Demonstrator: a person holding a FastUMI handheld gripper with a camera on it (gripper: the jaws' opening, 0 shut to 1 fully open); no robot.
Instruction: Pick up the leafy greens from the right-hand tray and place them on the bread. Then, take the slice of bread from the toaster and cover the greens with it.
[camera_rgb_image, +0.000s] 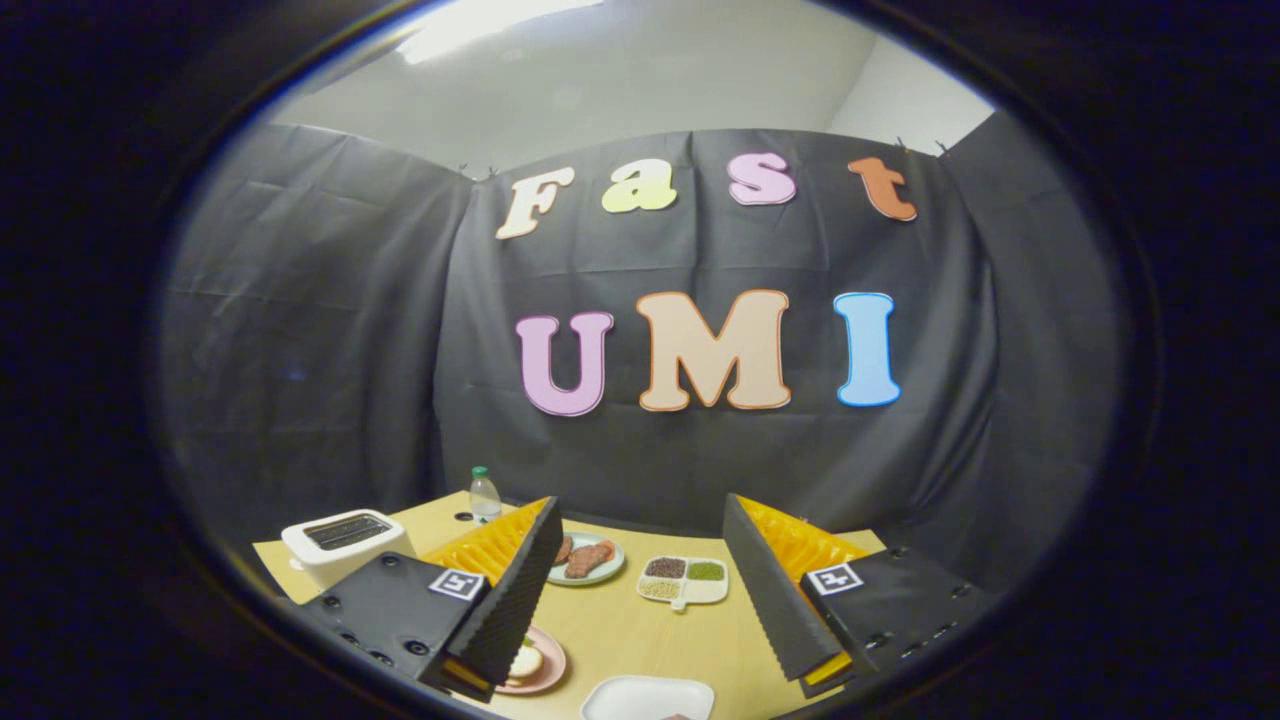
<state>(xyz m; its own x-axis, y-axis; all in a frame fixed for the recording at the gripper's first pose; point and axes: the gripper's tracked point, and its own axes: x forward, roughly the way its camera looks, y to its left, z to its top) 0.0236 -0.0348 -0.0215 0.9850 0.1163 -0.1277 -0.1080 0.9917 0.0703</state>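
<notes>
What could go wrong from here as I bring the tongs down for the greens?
The tongs are open, holding nothing, above the table. 1. The white tray just ahead sits partly cut off low in the view, so aiming at what it holds may be hard. 2. The left finger overlaps the pink plate with the bread; descending could bump it.

Gripper (645, 590) held up above the surface, aimed forward and level. Both fingers (515, 590) spread wide apart, nothing between them, not touching anything. Each finger has a black ribbed pad inside, orange backing and black mount.
</notes>
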